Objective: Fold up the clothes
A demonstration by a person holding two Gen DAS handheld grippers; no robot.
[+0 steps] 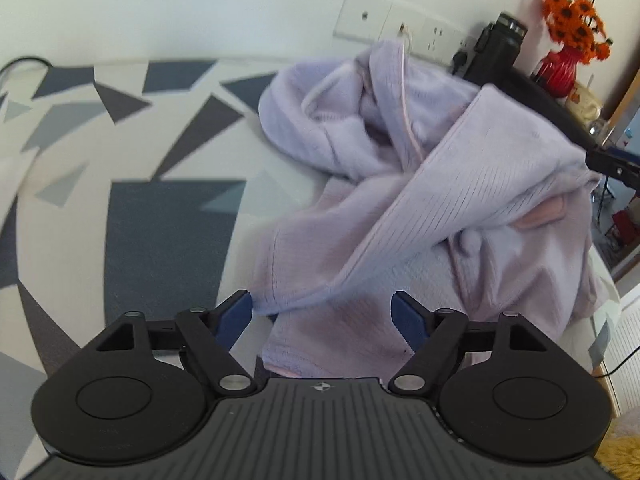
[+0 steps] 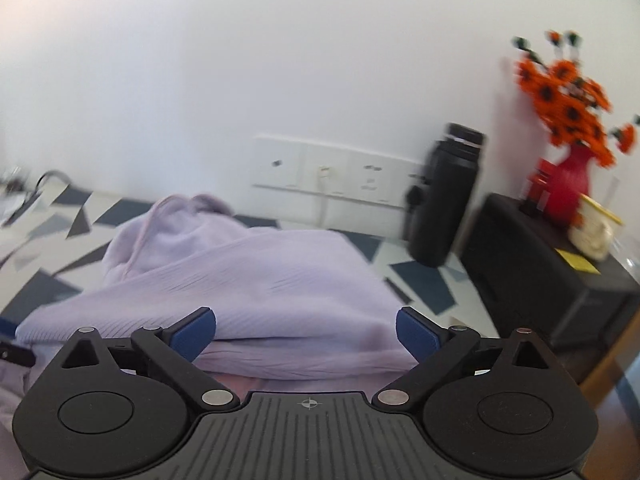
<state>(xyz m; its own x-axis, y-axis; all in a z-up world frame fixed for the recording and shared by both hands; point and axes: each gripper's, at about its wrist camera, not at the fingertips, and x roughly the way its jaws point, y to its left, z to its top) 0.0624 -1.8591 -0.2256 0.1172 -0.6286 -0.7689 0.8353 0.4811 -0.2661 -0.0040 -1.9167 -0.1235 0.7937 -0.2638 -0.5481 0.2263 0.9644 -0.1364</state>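
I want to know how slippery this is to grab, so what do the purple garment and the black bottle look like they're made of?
The purple garment looks like soft fleecy knit, matte, with ribbed bands. The black bottle looks like matte coated metal or hard plastic; blur leaves it open.

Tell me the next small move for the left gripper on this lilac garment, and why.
Probably ease the left gripper forward and close on the near hem of the lilac garment. Its jaws stand open with that edge lying between them, nothing gripped. The garment lies crumpled on the patterned cover, so it likely needs spreading first. The right gripper is open too.
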